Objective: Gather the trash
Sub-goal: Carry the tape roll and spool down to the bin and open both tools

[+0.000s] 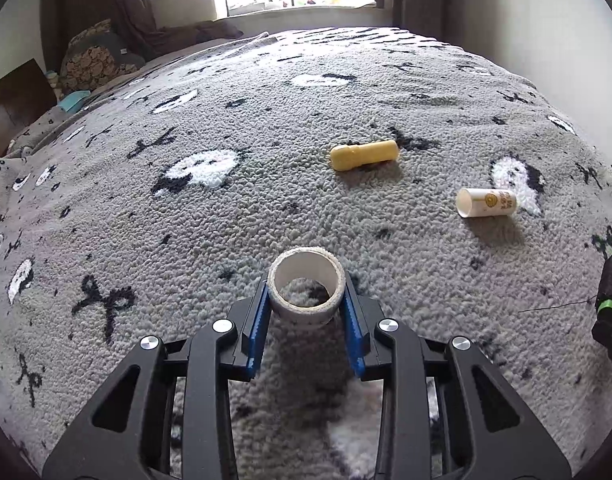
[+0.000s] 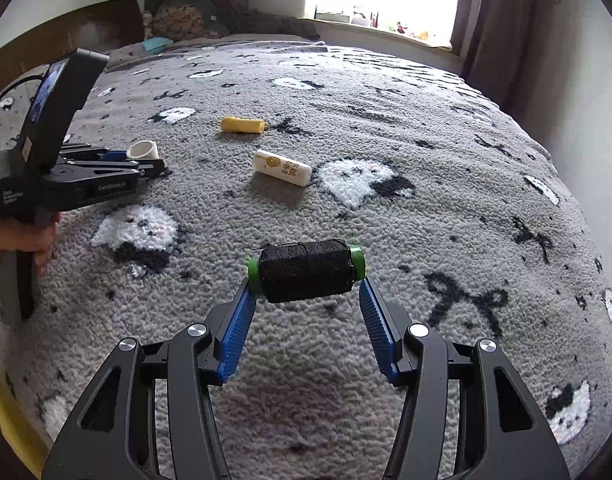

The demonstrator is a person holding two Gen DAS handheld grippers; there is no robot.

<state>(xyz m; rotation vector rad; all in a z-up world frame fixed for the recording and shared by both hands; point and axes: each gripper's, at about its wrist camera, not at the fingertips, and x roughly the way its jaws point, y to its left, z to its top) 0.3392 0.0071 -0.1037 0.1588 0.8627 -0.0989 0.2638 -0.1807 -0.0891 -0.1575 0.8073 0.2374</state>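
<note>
While clamped, the tape roll (image 1: 306, 290) sits between the left gripper (image 1: 306, 300) pads.

Thread spool (image 1: 611, 286) cut off at frame edge.

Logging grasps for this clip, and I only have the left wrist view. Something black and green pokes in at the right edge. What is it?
Observer: A thread spool, black thread on a green core. The right gripper holds it, pads pressing on the two green ends.
Operator: Is it resting on the blanket?
Observer: It looks lifted clear; the blanket shows a shadow just below it.
Operator: How does my tape roll look from that side?
Observer: The tape roll sits at the very tips of the left gripper, and a hand is wrapped around that gripper's handle.
</note>
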